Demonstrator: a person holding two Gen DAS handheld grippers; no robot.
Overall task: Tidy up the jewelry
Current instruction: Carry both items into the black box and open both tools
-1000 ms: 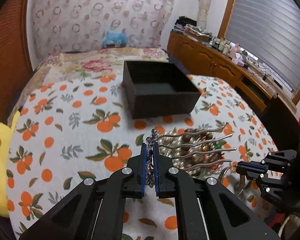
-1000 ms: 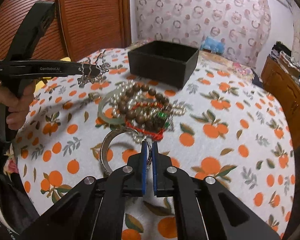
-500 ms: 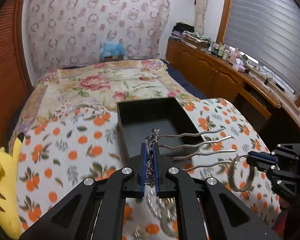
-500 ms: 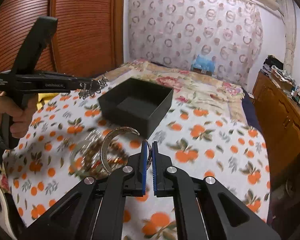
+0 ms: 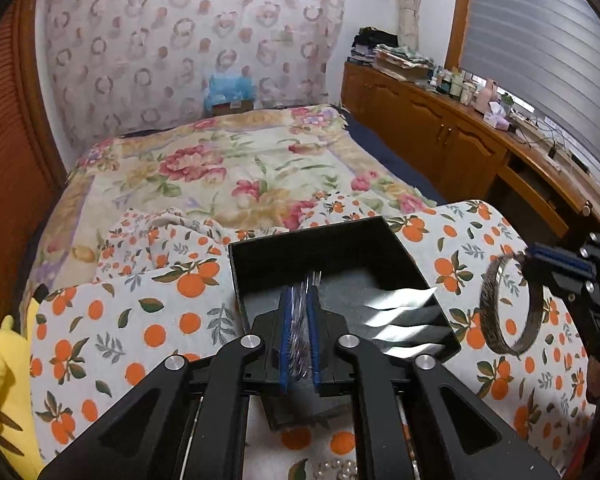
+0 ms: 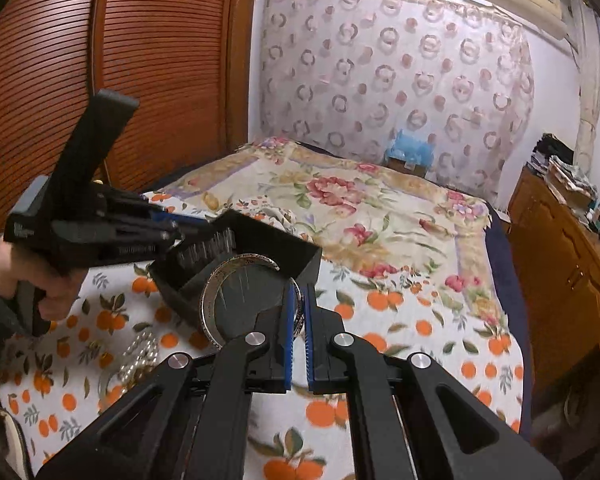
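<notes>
Jewelry is being carried to the black box [image 5: 340, 276] at centre frame. The left gripper [image 5: 300, 328] is clamping what is probably a metal hair comb [image 5: 396, 312], motion-blurred, over the box's opening for release. At right, the right gripper [image 6: 297, 336] is pinching a silver bangle [image 6: 236, 280] beside the box, waiting its turn.

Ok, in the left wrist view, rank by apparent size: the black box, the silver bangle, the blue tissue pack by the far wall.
1. black box, largest by a wide margin.
2. silver bangle, held by the right gripper.
3. blue tissue pack, though it sits far back, so its true size against the bangle is unsure.
</notes>
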